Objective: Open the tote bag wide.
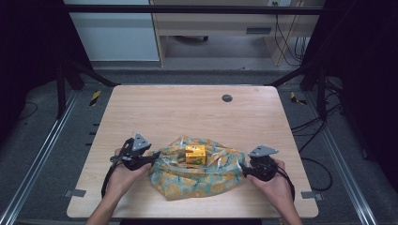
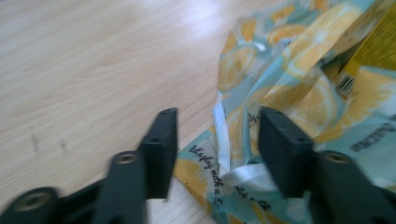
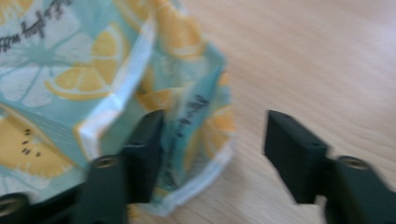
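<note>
High view showed one lemon-print bag (image 1: 199,172) lying crumpled near the front edge of the wooden table (image 1: 187,108), with one yellow carton (image 1: 195,154) standing upright in its open mouth. The left gripper (image 1: 152,157) sat at the bag's left edge and the right gripper (image 1: 242,169) at its right edge. In the left gripper view the jaws stood apart with the bag's white-trimmed hem (image 2: 223,140) between them, unpinched. In the right gripper view the jaws also stood apart, the bag's corner (image 3: 201,140) lying between them. The bag looked soft, light and floppy, likely to sag, so the stitched hem at each side seemed the firmest place to grip. The carton looked light but stiff.
</note>
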A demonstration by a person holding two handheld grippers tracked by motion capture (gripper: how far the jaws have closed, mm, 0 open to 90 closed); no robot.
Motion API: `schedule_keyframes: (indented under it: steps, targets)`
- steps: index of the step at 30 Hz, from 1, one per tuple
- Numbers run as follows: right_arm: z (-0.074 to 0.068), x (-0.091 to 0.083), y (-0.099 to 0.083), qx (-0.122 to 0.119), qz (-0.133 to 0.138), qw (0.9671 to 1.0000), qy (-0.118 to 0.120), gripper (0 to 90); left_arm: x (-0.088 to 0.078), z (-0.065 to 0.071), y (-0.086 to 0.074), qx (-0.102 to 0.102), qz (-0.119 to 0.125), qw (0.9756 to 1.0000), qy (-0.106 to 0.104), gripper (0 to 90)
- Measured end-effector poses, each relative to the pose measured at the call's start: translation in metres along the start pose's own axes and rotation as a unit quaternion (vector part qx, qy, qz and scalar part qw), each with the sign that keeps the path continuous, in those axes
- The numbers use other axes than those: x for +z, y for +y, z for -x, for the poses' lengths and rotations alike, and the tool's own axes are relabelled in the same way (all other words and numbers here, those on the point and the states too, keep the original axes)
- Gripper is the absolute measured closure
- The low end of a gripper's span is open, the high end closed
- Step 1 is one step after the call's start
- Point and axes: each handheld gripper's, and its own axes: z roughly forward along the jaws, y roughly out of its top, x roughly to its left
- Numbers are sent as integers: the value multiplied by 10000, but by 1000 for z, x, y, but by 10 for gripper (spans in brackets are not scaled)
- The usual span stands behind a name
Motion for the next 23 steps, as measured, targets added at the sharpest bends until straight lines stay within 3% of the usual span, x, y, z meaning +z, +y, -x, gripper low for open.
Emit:
schedule_keyframes:
  steps: [4, 11, 15, 19, 23]
  targets:
    - [8, -17, 2, 163, 373, 9991, -125, 218, -18, -4, 2, -147, 376, 9992, 33, 312]
    - [17, -33, 5, 122, 824, 9962, -259, 126, -38, -11, 4, -251, 602, 9978, 138, 199]
    - [23, -36, 4, 284, 933, 9944, -405, 75, -49, -20, -2, -286, 578, 9965, 522, 147]
    - [33, -32, -6, 607, 890, 9913, -755, 65, -56, -37, -25, -326, 383, 9932, 1048, 110]
    - [41, -28, -16, 851, 712, 9879, -1083, 81, -57, -56, -51, -777, 349, 9883, 1269, 100]
